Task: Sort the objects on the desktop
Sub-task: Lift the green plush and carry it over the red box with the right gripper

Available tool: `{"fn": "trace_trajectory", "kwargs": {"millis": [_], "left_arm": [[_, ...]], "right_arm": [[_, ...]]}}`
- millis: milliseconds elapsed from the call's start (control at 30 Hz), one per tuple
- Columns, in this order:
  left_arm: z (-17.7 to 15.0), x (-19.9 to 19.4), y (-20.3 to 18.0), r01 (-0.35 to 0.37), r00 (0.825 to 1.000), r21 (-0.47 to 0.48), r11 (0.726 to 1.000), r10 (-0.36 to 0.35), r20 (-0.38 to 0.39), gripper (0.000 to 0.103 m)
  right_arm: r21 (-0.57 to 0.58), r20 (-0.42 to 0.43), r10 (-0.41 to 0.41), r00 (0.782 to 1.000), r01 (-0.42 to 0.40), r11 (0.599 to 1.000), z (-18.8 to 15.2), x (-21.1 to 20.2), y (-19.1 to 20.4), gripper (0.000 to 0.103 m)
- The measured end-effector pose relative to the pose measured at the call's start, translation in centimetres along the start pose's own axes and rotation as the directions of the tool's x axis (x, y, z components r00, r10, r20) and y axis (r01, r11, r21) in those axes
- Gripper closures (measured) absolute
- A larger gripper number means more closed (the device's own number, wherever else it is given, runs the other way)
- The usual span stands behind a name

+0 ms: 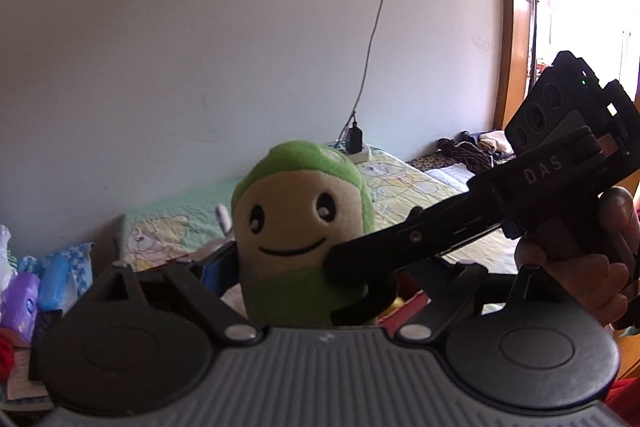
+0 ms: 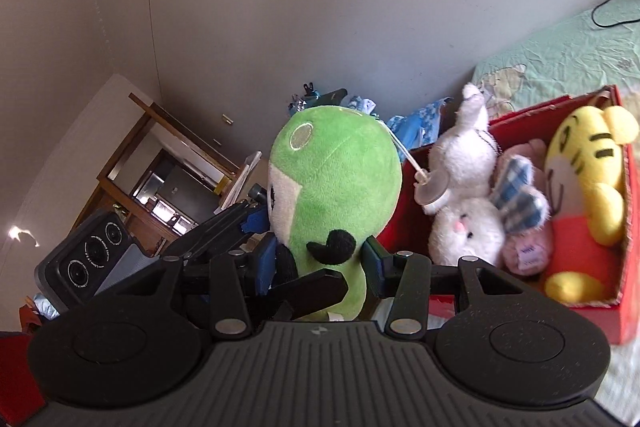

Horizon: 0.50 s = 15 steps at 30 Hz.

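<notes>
- Green plush [image 2: 336, 187] is upright and held in the air, long axis near vertical, head up. Its face is turned toward the left gripper's camera; the right wrist view shows its back and side.
- Right gripper [image 2: 320, 263]: the plush's lower body sits between its blue pads, which press in on either side. I read this as closed on the plush, low on the body.
- Left gripper [image 1: 320, 279]: the plush stands straight ahead between its spread fingers, and the right gripper's finger crosses in front of the toy. Contact on the left gripper's side is hidden by its own body, so I cannot tell whether it is closed on the toy or merely framing it.
- Red box [image 2: 628, 235] lies to the right of the plush in the right wrist view, just beside it and lower, open top. It already holds a white rabbit [image 2: 468, 227], a pink toy [image 2: 524, 251] and a yellow tiger [image 2: 588, 183].
- Judgement: the right gripper is the nearer one to the box. The move ahead is a short carry rightward and down; free room looks scant, likeliest at the box's near left corner.
- Bed [image 2: 560, 47] runs behind the box.
</notes>
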<state>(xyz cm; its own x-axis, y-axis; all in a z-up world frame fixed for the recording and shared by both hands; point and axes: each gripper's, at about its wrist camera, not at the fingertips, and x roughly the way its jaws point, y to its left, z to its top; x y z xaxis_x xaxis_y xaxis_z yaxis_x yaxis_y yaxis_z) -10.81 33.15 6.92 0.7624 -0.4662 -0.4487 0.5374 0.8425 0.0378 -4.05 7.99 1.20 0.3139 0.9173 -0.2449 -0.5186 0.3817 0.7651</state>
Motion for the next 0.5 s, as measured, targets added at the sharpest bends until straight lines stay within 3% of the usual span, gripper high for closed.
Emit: {"fn": "trace_trajectory", "kwargs": {"millis": [200, 500], "left_arm": [[-0.7, 0.7, 4.1, -0.082, 0.997, -0.003, 0.997, 0.082, -0.016, 0.014], [-3.4, 5.8, 7.4, -0.121, 0.984, -0.042, 0.992, 0.115, -0.134, 0.014]], "right_arm": [[-0.023, -0.004, 0.018, 1.0, -0.018, 1.0, 1.0, 5.5, -0.3, 0.055], [-0.041, -0.08, -0.081, 0.994, 0.078, 0.996, 1.1, 10.8, -3.1, 0.055]]}}
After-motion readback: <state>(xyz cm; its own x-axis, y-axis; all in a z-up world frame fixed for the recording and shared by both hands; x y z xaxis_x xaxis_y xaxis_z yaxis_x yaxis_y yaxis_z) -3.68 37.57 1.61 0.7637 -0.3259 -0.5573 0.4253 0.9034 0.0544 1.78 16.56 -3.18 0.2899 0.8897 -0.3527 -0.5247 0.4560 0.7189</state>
